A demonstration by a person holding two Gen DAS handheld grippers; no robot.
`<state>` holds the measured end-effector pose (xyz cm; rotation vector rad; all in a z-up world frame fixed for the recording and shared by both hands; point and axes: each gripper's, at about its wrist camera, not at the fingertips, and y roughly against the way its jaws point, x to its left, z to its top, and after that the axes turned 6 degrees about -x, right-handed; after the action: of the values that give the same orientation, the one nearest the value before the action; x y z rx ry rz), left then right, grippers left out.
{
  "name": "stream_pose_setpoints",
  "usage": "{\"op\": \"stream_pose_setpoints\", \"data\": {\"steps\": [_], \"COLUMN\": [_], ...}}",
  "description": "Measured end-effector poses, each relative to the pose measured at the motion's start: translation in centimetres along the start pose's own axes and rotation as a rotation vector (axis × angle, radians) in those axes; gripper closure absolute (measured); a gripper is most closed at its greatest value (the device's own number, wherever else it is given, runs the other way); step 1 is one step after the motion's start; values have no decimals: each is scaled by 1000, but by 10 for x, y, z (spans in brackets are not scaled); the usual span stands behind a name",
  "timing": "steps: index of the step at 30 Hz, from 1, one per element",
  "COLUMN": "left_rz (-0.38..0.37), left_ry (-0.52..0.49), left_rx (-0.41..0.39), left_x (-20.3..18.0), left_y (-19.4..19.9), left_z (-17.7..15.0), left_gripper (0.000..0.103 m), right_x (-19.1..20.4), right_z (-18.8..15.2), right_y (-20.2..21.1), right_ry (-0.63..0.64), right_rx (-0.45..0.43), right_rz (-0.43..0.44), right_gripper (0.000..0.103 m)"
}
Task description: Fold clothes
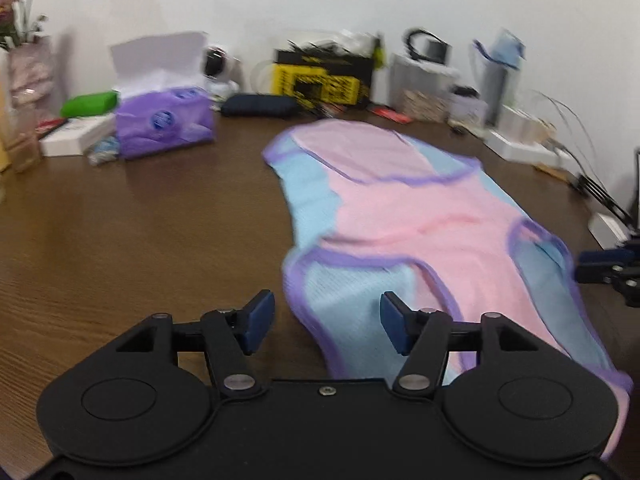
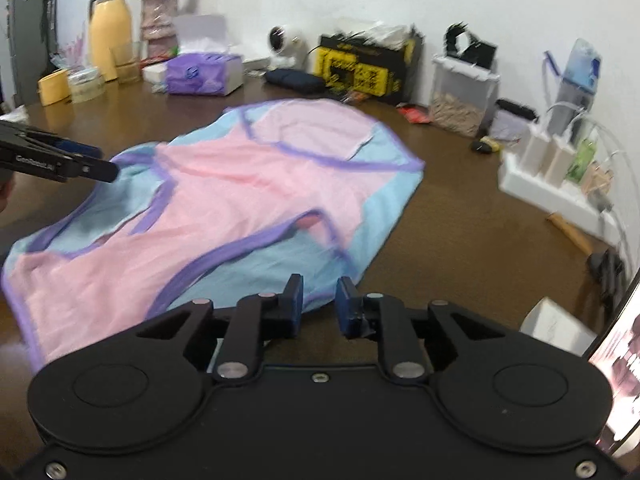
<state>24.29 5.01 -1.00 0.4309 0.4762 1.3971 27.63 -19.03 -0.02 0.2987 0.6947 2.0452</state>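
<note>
A pink and light-blue sleeveless top with purple trim (image 1: 404,216) lies spread on the brown wooden table (image 1: 120,240); it also shows in the right wrist view (image 2: 224,196). My left gripper (image 1: 326,322) is open and empty, over the garment's near blue edge. My right gripper (image 2: 318,306) is open with a narrow gap and empty, at the garment's near blue corner. The left gripper (image 2: 100,166) shows from the side at the garment's left edge in the right wrist view. The right gripper (image 1: 600,266) shows at the right edge in the left wrist view.
Along the back wall stand a purple tissue pack (image 1: 164,122), a dark pouch (image 1: 260,105), a yellow-black box (image 1: 320,80), a clear container (image 2: 460,96), a yellow jug (image 2: 109,36) and a white tray of boxes (image 2: 552,168). A screen (image 2: 616,356) is at right.
</note>
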Motion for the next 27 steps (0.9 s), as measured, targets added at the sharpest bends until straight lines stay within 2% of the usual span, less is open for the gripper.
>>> {"op": "stream_pose_setpoints", "data": {"steps": [1, 3, 4, 6, 7, 8, 12, 15, 17, 18, 19, 20, 22, 23, 25, 27], "left_rz": [0, 8, 11, -13, 1, 23, 21, 46, 43, 23, -35, -87, -172, -213, -245, -257], "left_ry": [-7, -30, -30, 13, 18, 21, 99, 76, 78, 84, 78, 61, 28, 15, 3, -19], "left_rx": [6, -3, -6, 9, 6, -1, -15, -23, -21, -26, -37, -43, -41, -35, -10, 21], "left_x": [-3, -9, -10, -7, -7, -6, 7, 3, -3, -6, -12, -18, -29, -32, -36, -42], "left_y": [-1, 0, 1, 3, 5, 7, 15, 22, 31, 37, 48, 56, 63, 64, 62, 58], "left_z": [-2, -8, -9, -8, -9, -10, -18, -21, -21, -21, -20, -21, -23, -25, -28, -31], "left_gripper": [47, 74, 95, 101, 101, 101, 99, 97, 93, 92, 86, 76, 58, 56, 57, 64], "right_x": [3, 7, 9, 12, 12, 13, 10, 7, 10, 12, 15, 17, 22, 24, 32, 36], "right_z": [-1, -4, -5, -7, -6, -6, -10, -13, -12, -12, -12, -13, -17, -19, -29, -36], "right_y": [-1, -2, -3, -4, -4, -5, -2, 1, 9, 16, 23, 34, 49, 51, 56, 54], "right_ry": [-2, -8, -11, -16, -18, -18, -28, -30, -19, -13, -9, -11, -29, -32, -39, -47], "right_rx": [7, 12, 14, 15, 15, 16, 12, 9, -8, -24, -44, -76, -110, -105, -70, -35], "right_rz": [2, 16, 24, 31, 29, 27, 19, 16, 10, 10, 16, 45, 112, 125, 190, 204], "right_gripper": [80, 80, 81, 83, 95, 98, 98, 97, 90, 88, 82, 71, 60, 58, 58, 59]}}
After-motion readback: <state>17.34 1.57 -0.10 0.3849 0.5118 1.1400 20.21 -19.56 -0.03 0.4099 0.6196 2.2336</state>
